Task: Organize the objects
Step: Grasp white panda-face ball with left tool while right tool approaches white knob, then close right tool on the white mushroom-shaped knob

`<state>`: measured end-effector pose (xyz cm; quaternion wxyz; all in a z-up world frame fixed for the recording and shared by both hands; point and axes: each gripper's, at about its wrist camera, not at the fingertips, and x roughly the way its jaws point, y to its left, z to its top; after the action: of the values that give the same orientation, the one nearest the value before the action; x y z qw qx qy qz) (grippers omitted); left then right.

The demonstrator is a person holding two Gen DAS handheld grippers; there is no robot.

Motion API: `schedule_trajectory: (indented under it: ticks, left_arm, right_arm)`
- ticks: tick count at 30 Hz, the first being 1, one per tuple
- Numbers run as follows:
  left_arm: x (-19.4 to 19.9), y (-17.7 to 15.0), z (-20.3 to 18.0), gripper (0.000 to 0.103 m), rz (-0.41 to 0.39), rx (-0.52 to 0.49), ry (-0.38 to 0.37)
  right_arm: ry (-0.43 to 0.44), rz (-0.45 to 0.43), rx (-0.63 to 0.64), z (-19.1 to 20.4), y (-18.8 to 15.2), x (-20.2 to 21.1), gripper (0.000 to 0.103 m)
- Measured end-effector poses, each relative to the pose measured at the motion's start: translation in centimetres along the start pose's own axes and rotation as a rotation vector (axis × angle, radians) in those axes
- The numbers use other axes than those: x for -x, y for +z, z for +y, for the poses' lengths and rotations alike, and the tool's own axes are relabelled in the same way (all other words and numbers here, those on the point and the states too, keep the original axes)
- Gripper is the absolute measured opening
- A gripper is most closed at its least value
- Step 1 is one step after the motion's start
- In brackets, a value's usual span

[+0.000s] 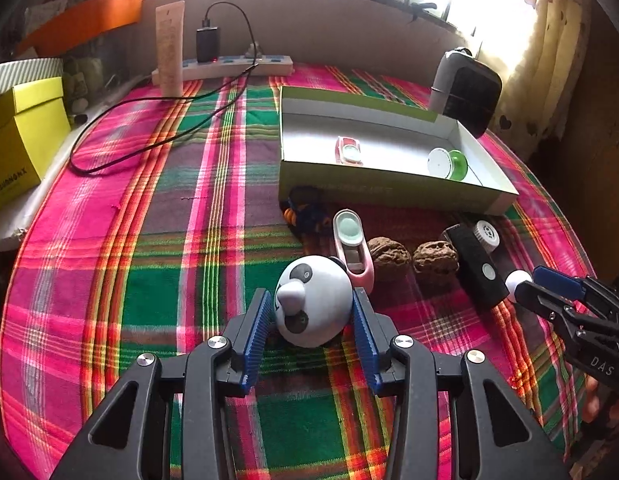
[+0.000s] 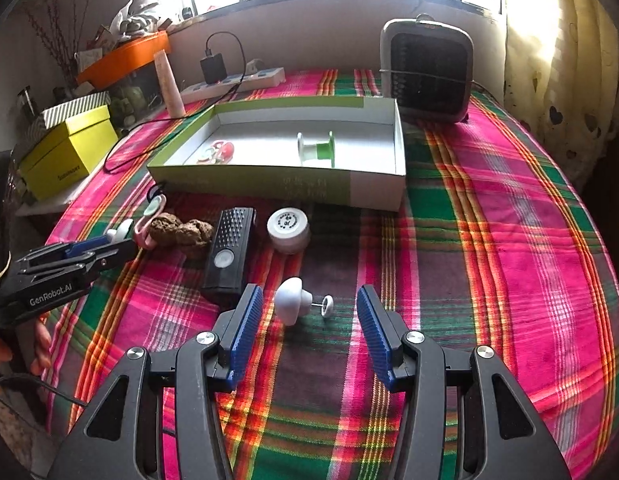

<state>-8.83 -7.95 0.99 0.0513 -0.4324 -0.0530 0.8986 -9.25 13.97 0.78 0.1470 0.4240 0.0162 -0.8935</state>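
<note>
The left gripper sits low over the counter, near its front edge, clenched on a white panda-head toy whose sides press against both blue pads. The right gripper stands released beside it, its jaws apart around a small white mushroom-shaped knob lying on the plaid cloth, neither pad touching it.

Just beyond runs a row of loose things: a pink nail clipper, two walnuts, a black rectangular device and a small white round jar. A dark toy lies against the front wall of the box.

Further back, toward the middle of the counter, stands the open white-and-green box; inside it lie a red-and-white item and a green-and-white spool.

At the far edge stand a grey fan heater, a white power strip with a black charger plugged in, and an upright cream tube. A yellow box sits off the left edge.
</note>
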Motion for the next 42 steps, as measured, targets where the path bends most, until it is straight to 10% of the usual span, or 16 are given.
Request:
schedule_trajectory:
  ticks: [26,42]
  left_arm:
    - [-0.32,0.23,-0.38,0.038,-0.005,0.001,0.026]
    - [0.08,0.06,-0.47,0.037,-0.014,0.003,0.018]
  right_arm:
    - [-0.019,0.017,0.026,0.06,-0.19,-0.77,0.05]
    - [-0.018,0.003,0.036,0.18,-0.22,-0.55,0.033]
